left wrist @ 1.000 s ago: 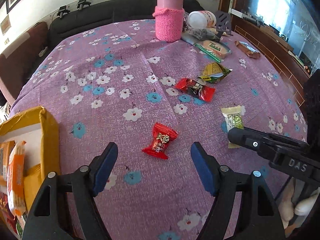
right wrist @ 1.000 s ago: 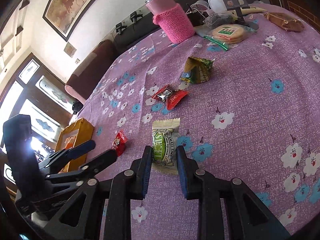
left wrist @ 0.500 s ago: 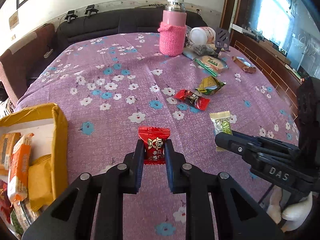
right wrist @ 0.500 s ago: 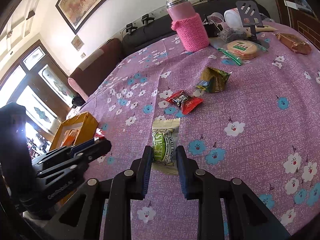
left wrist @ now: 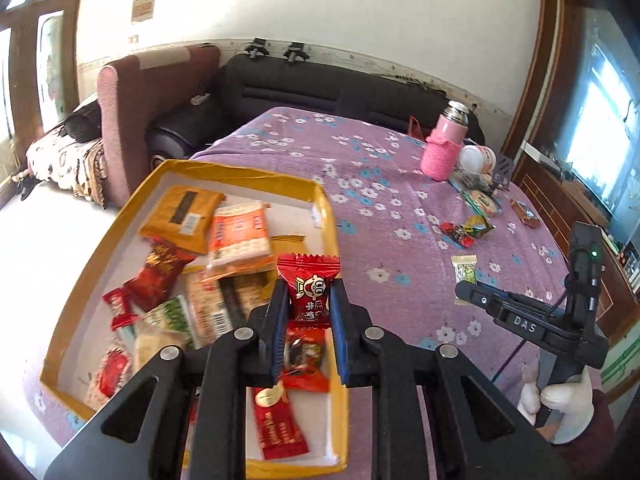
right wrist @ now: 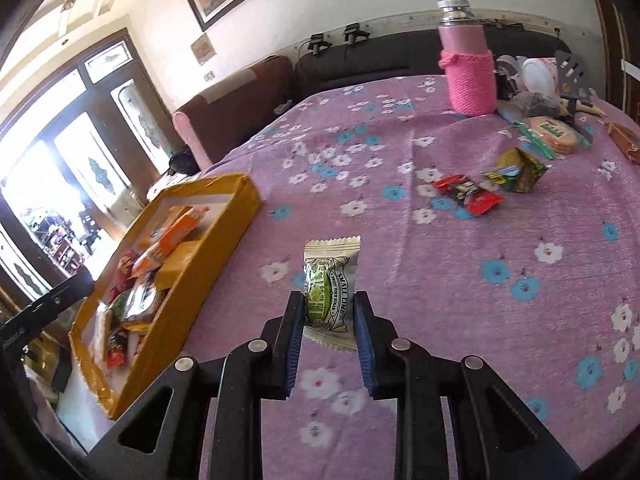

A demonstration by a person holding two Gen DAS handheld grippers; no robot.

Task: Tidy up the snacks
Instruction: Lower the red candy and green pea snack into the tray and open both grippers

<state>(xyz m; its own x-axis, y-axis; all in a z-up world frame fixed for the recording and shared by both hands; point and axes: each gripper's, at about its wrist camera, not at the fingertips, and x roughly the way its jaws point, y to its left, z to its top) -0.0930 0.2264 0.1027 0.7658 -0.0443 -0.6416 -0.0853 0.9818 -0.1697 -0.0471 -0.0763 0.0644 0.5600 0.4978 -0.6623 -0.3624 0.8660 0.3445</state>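
Observation:
My left gripper (left wrist: 307, 300) is shut on a red candy packet (left wrist: 309, 285) and holds it above the right side of the yellow snack box (left wrist: 120, 216), which holds several wrapped snacks. My right gripper (right wrist: 328, 312) is shut on a white and green lime candy packet (right wrist: 330, 280), lifted above the purple flowered tablecloth (right wrist: 440, 264). The yellow box (right wrist: 208, 248) lies to its left. The lime packet (left wrist: 464, 272) and right gripper (left wrist: 460, 290) also show in the left wrist view. A red candy (right wrist: 468, 194) and a green packet (right wrist: 516, 170) lie on the cloth farther back.
A pink-sleeved flask (right wrist: 468, 68), a white jar (right wrist: 538, 74), a bag of biscuits (right wrist: 554, 132) and a brown wrapper (right wrist: 624, 140) stand at the far end of the table. A dark sofa (left wrist: 320, 84) runs behind it. The table edge lies left of the box.
My left gripper closed on the red candy, lifted it and swung left over the yellow box. My right gripper lifted the lime packet off the cloth and moved left toward the box.

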